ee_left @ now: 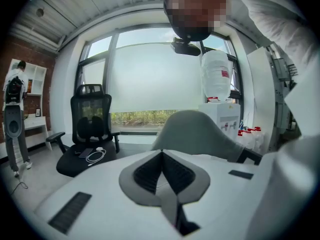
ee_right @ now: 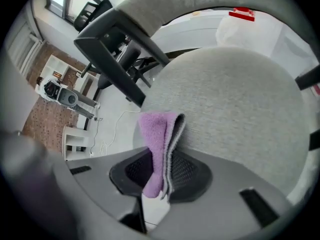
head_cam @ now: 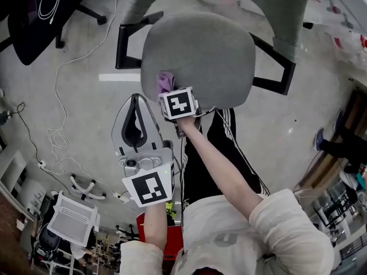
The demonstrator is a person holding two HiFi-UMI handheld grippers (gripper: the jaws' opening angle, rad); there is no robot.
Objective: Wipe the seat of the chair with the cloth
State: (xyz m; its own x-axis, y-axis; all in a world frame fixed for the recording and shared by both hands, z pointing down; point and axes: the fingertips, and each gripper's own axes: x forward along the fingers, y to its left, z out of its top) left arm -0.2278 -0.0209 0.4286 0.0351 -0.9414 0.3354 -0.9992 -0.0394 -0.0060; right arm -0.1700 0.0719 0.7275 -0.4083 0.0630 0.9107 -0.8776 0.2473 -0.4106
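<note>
The grey chair's seat (head_cam: 200, 56) fills the top middle of the head view, its backrest (head_cam: 275, 4) behind it. My right gripper (head_cam: 170, 90) is shut on a purple cloth (head_cam: 165, 82), whose folded end rests on the seat's near left edge. In the right gripper view the cloth (ee_right: 157, 144) is pinched between the jaws and lies against the seat (ee_right: 240, 99). My left gripper (head_cam: 136, 105) is held off the chair, lower left, shut with nothing in it; in its own view the closed jaws (ee_left: 162, 176) point across the room.
Black armrests (head_cam: 127, 42) (head_cam: 281, 73) flank the seat. A black office chair (head_cam: 34, 16) with a white cable on it stands at the upper left; a white cable (head_cam: 57, 130) trails over the concrete floor. My legs (head_cam: 212, 148) are just before the seat.
</note>
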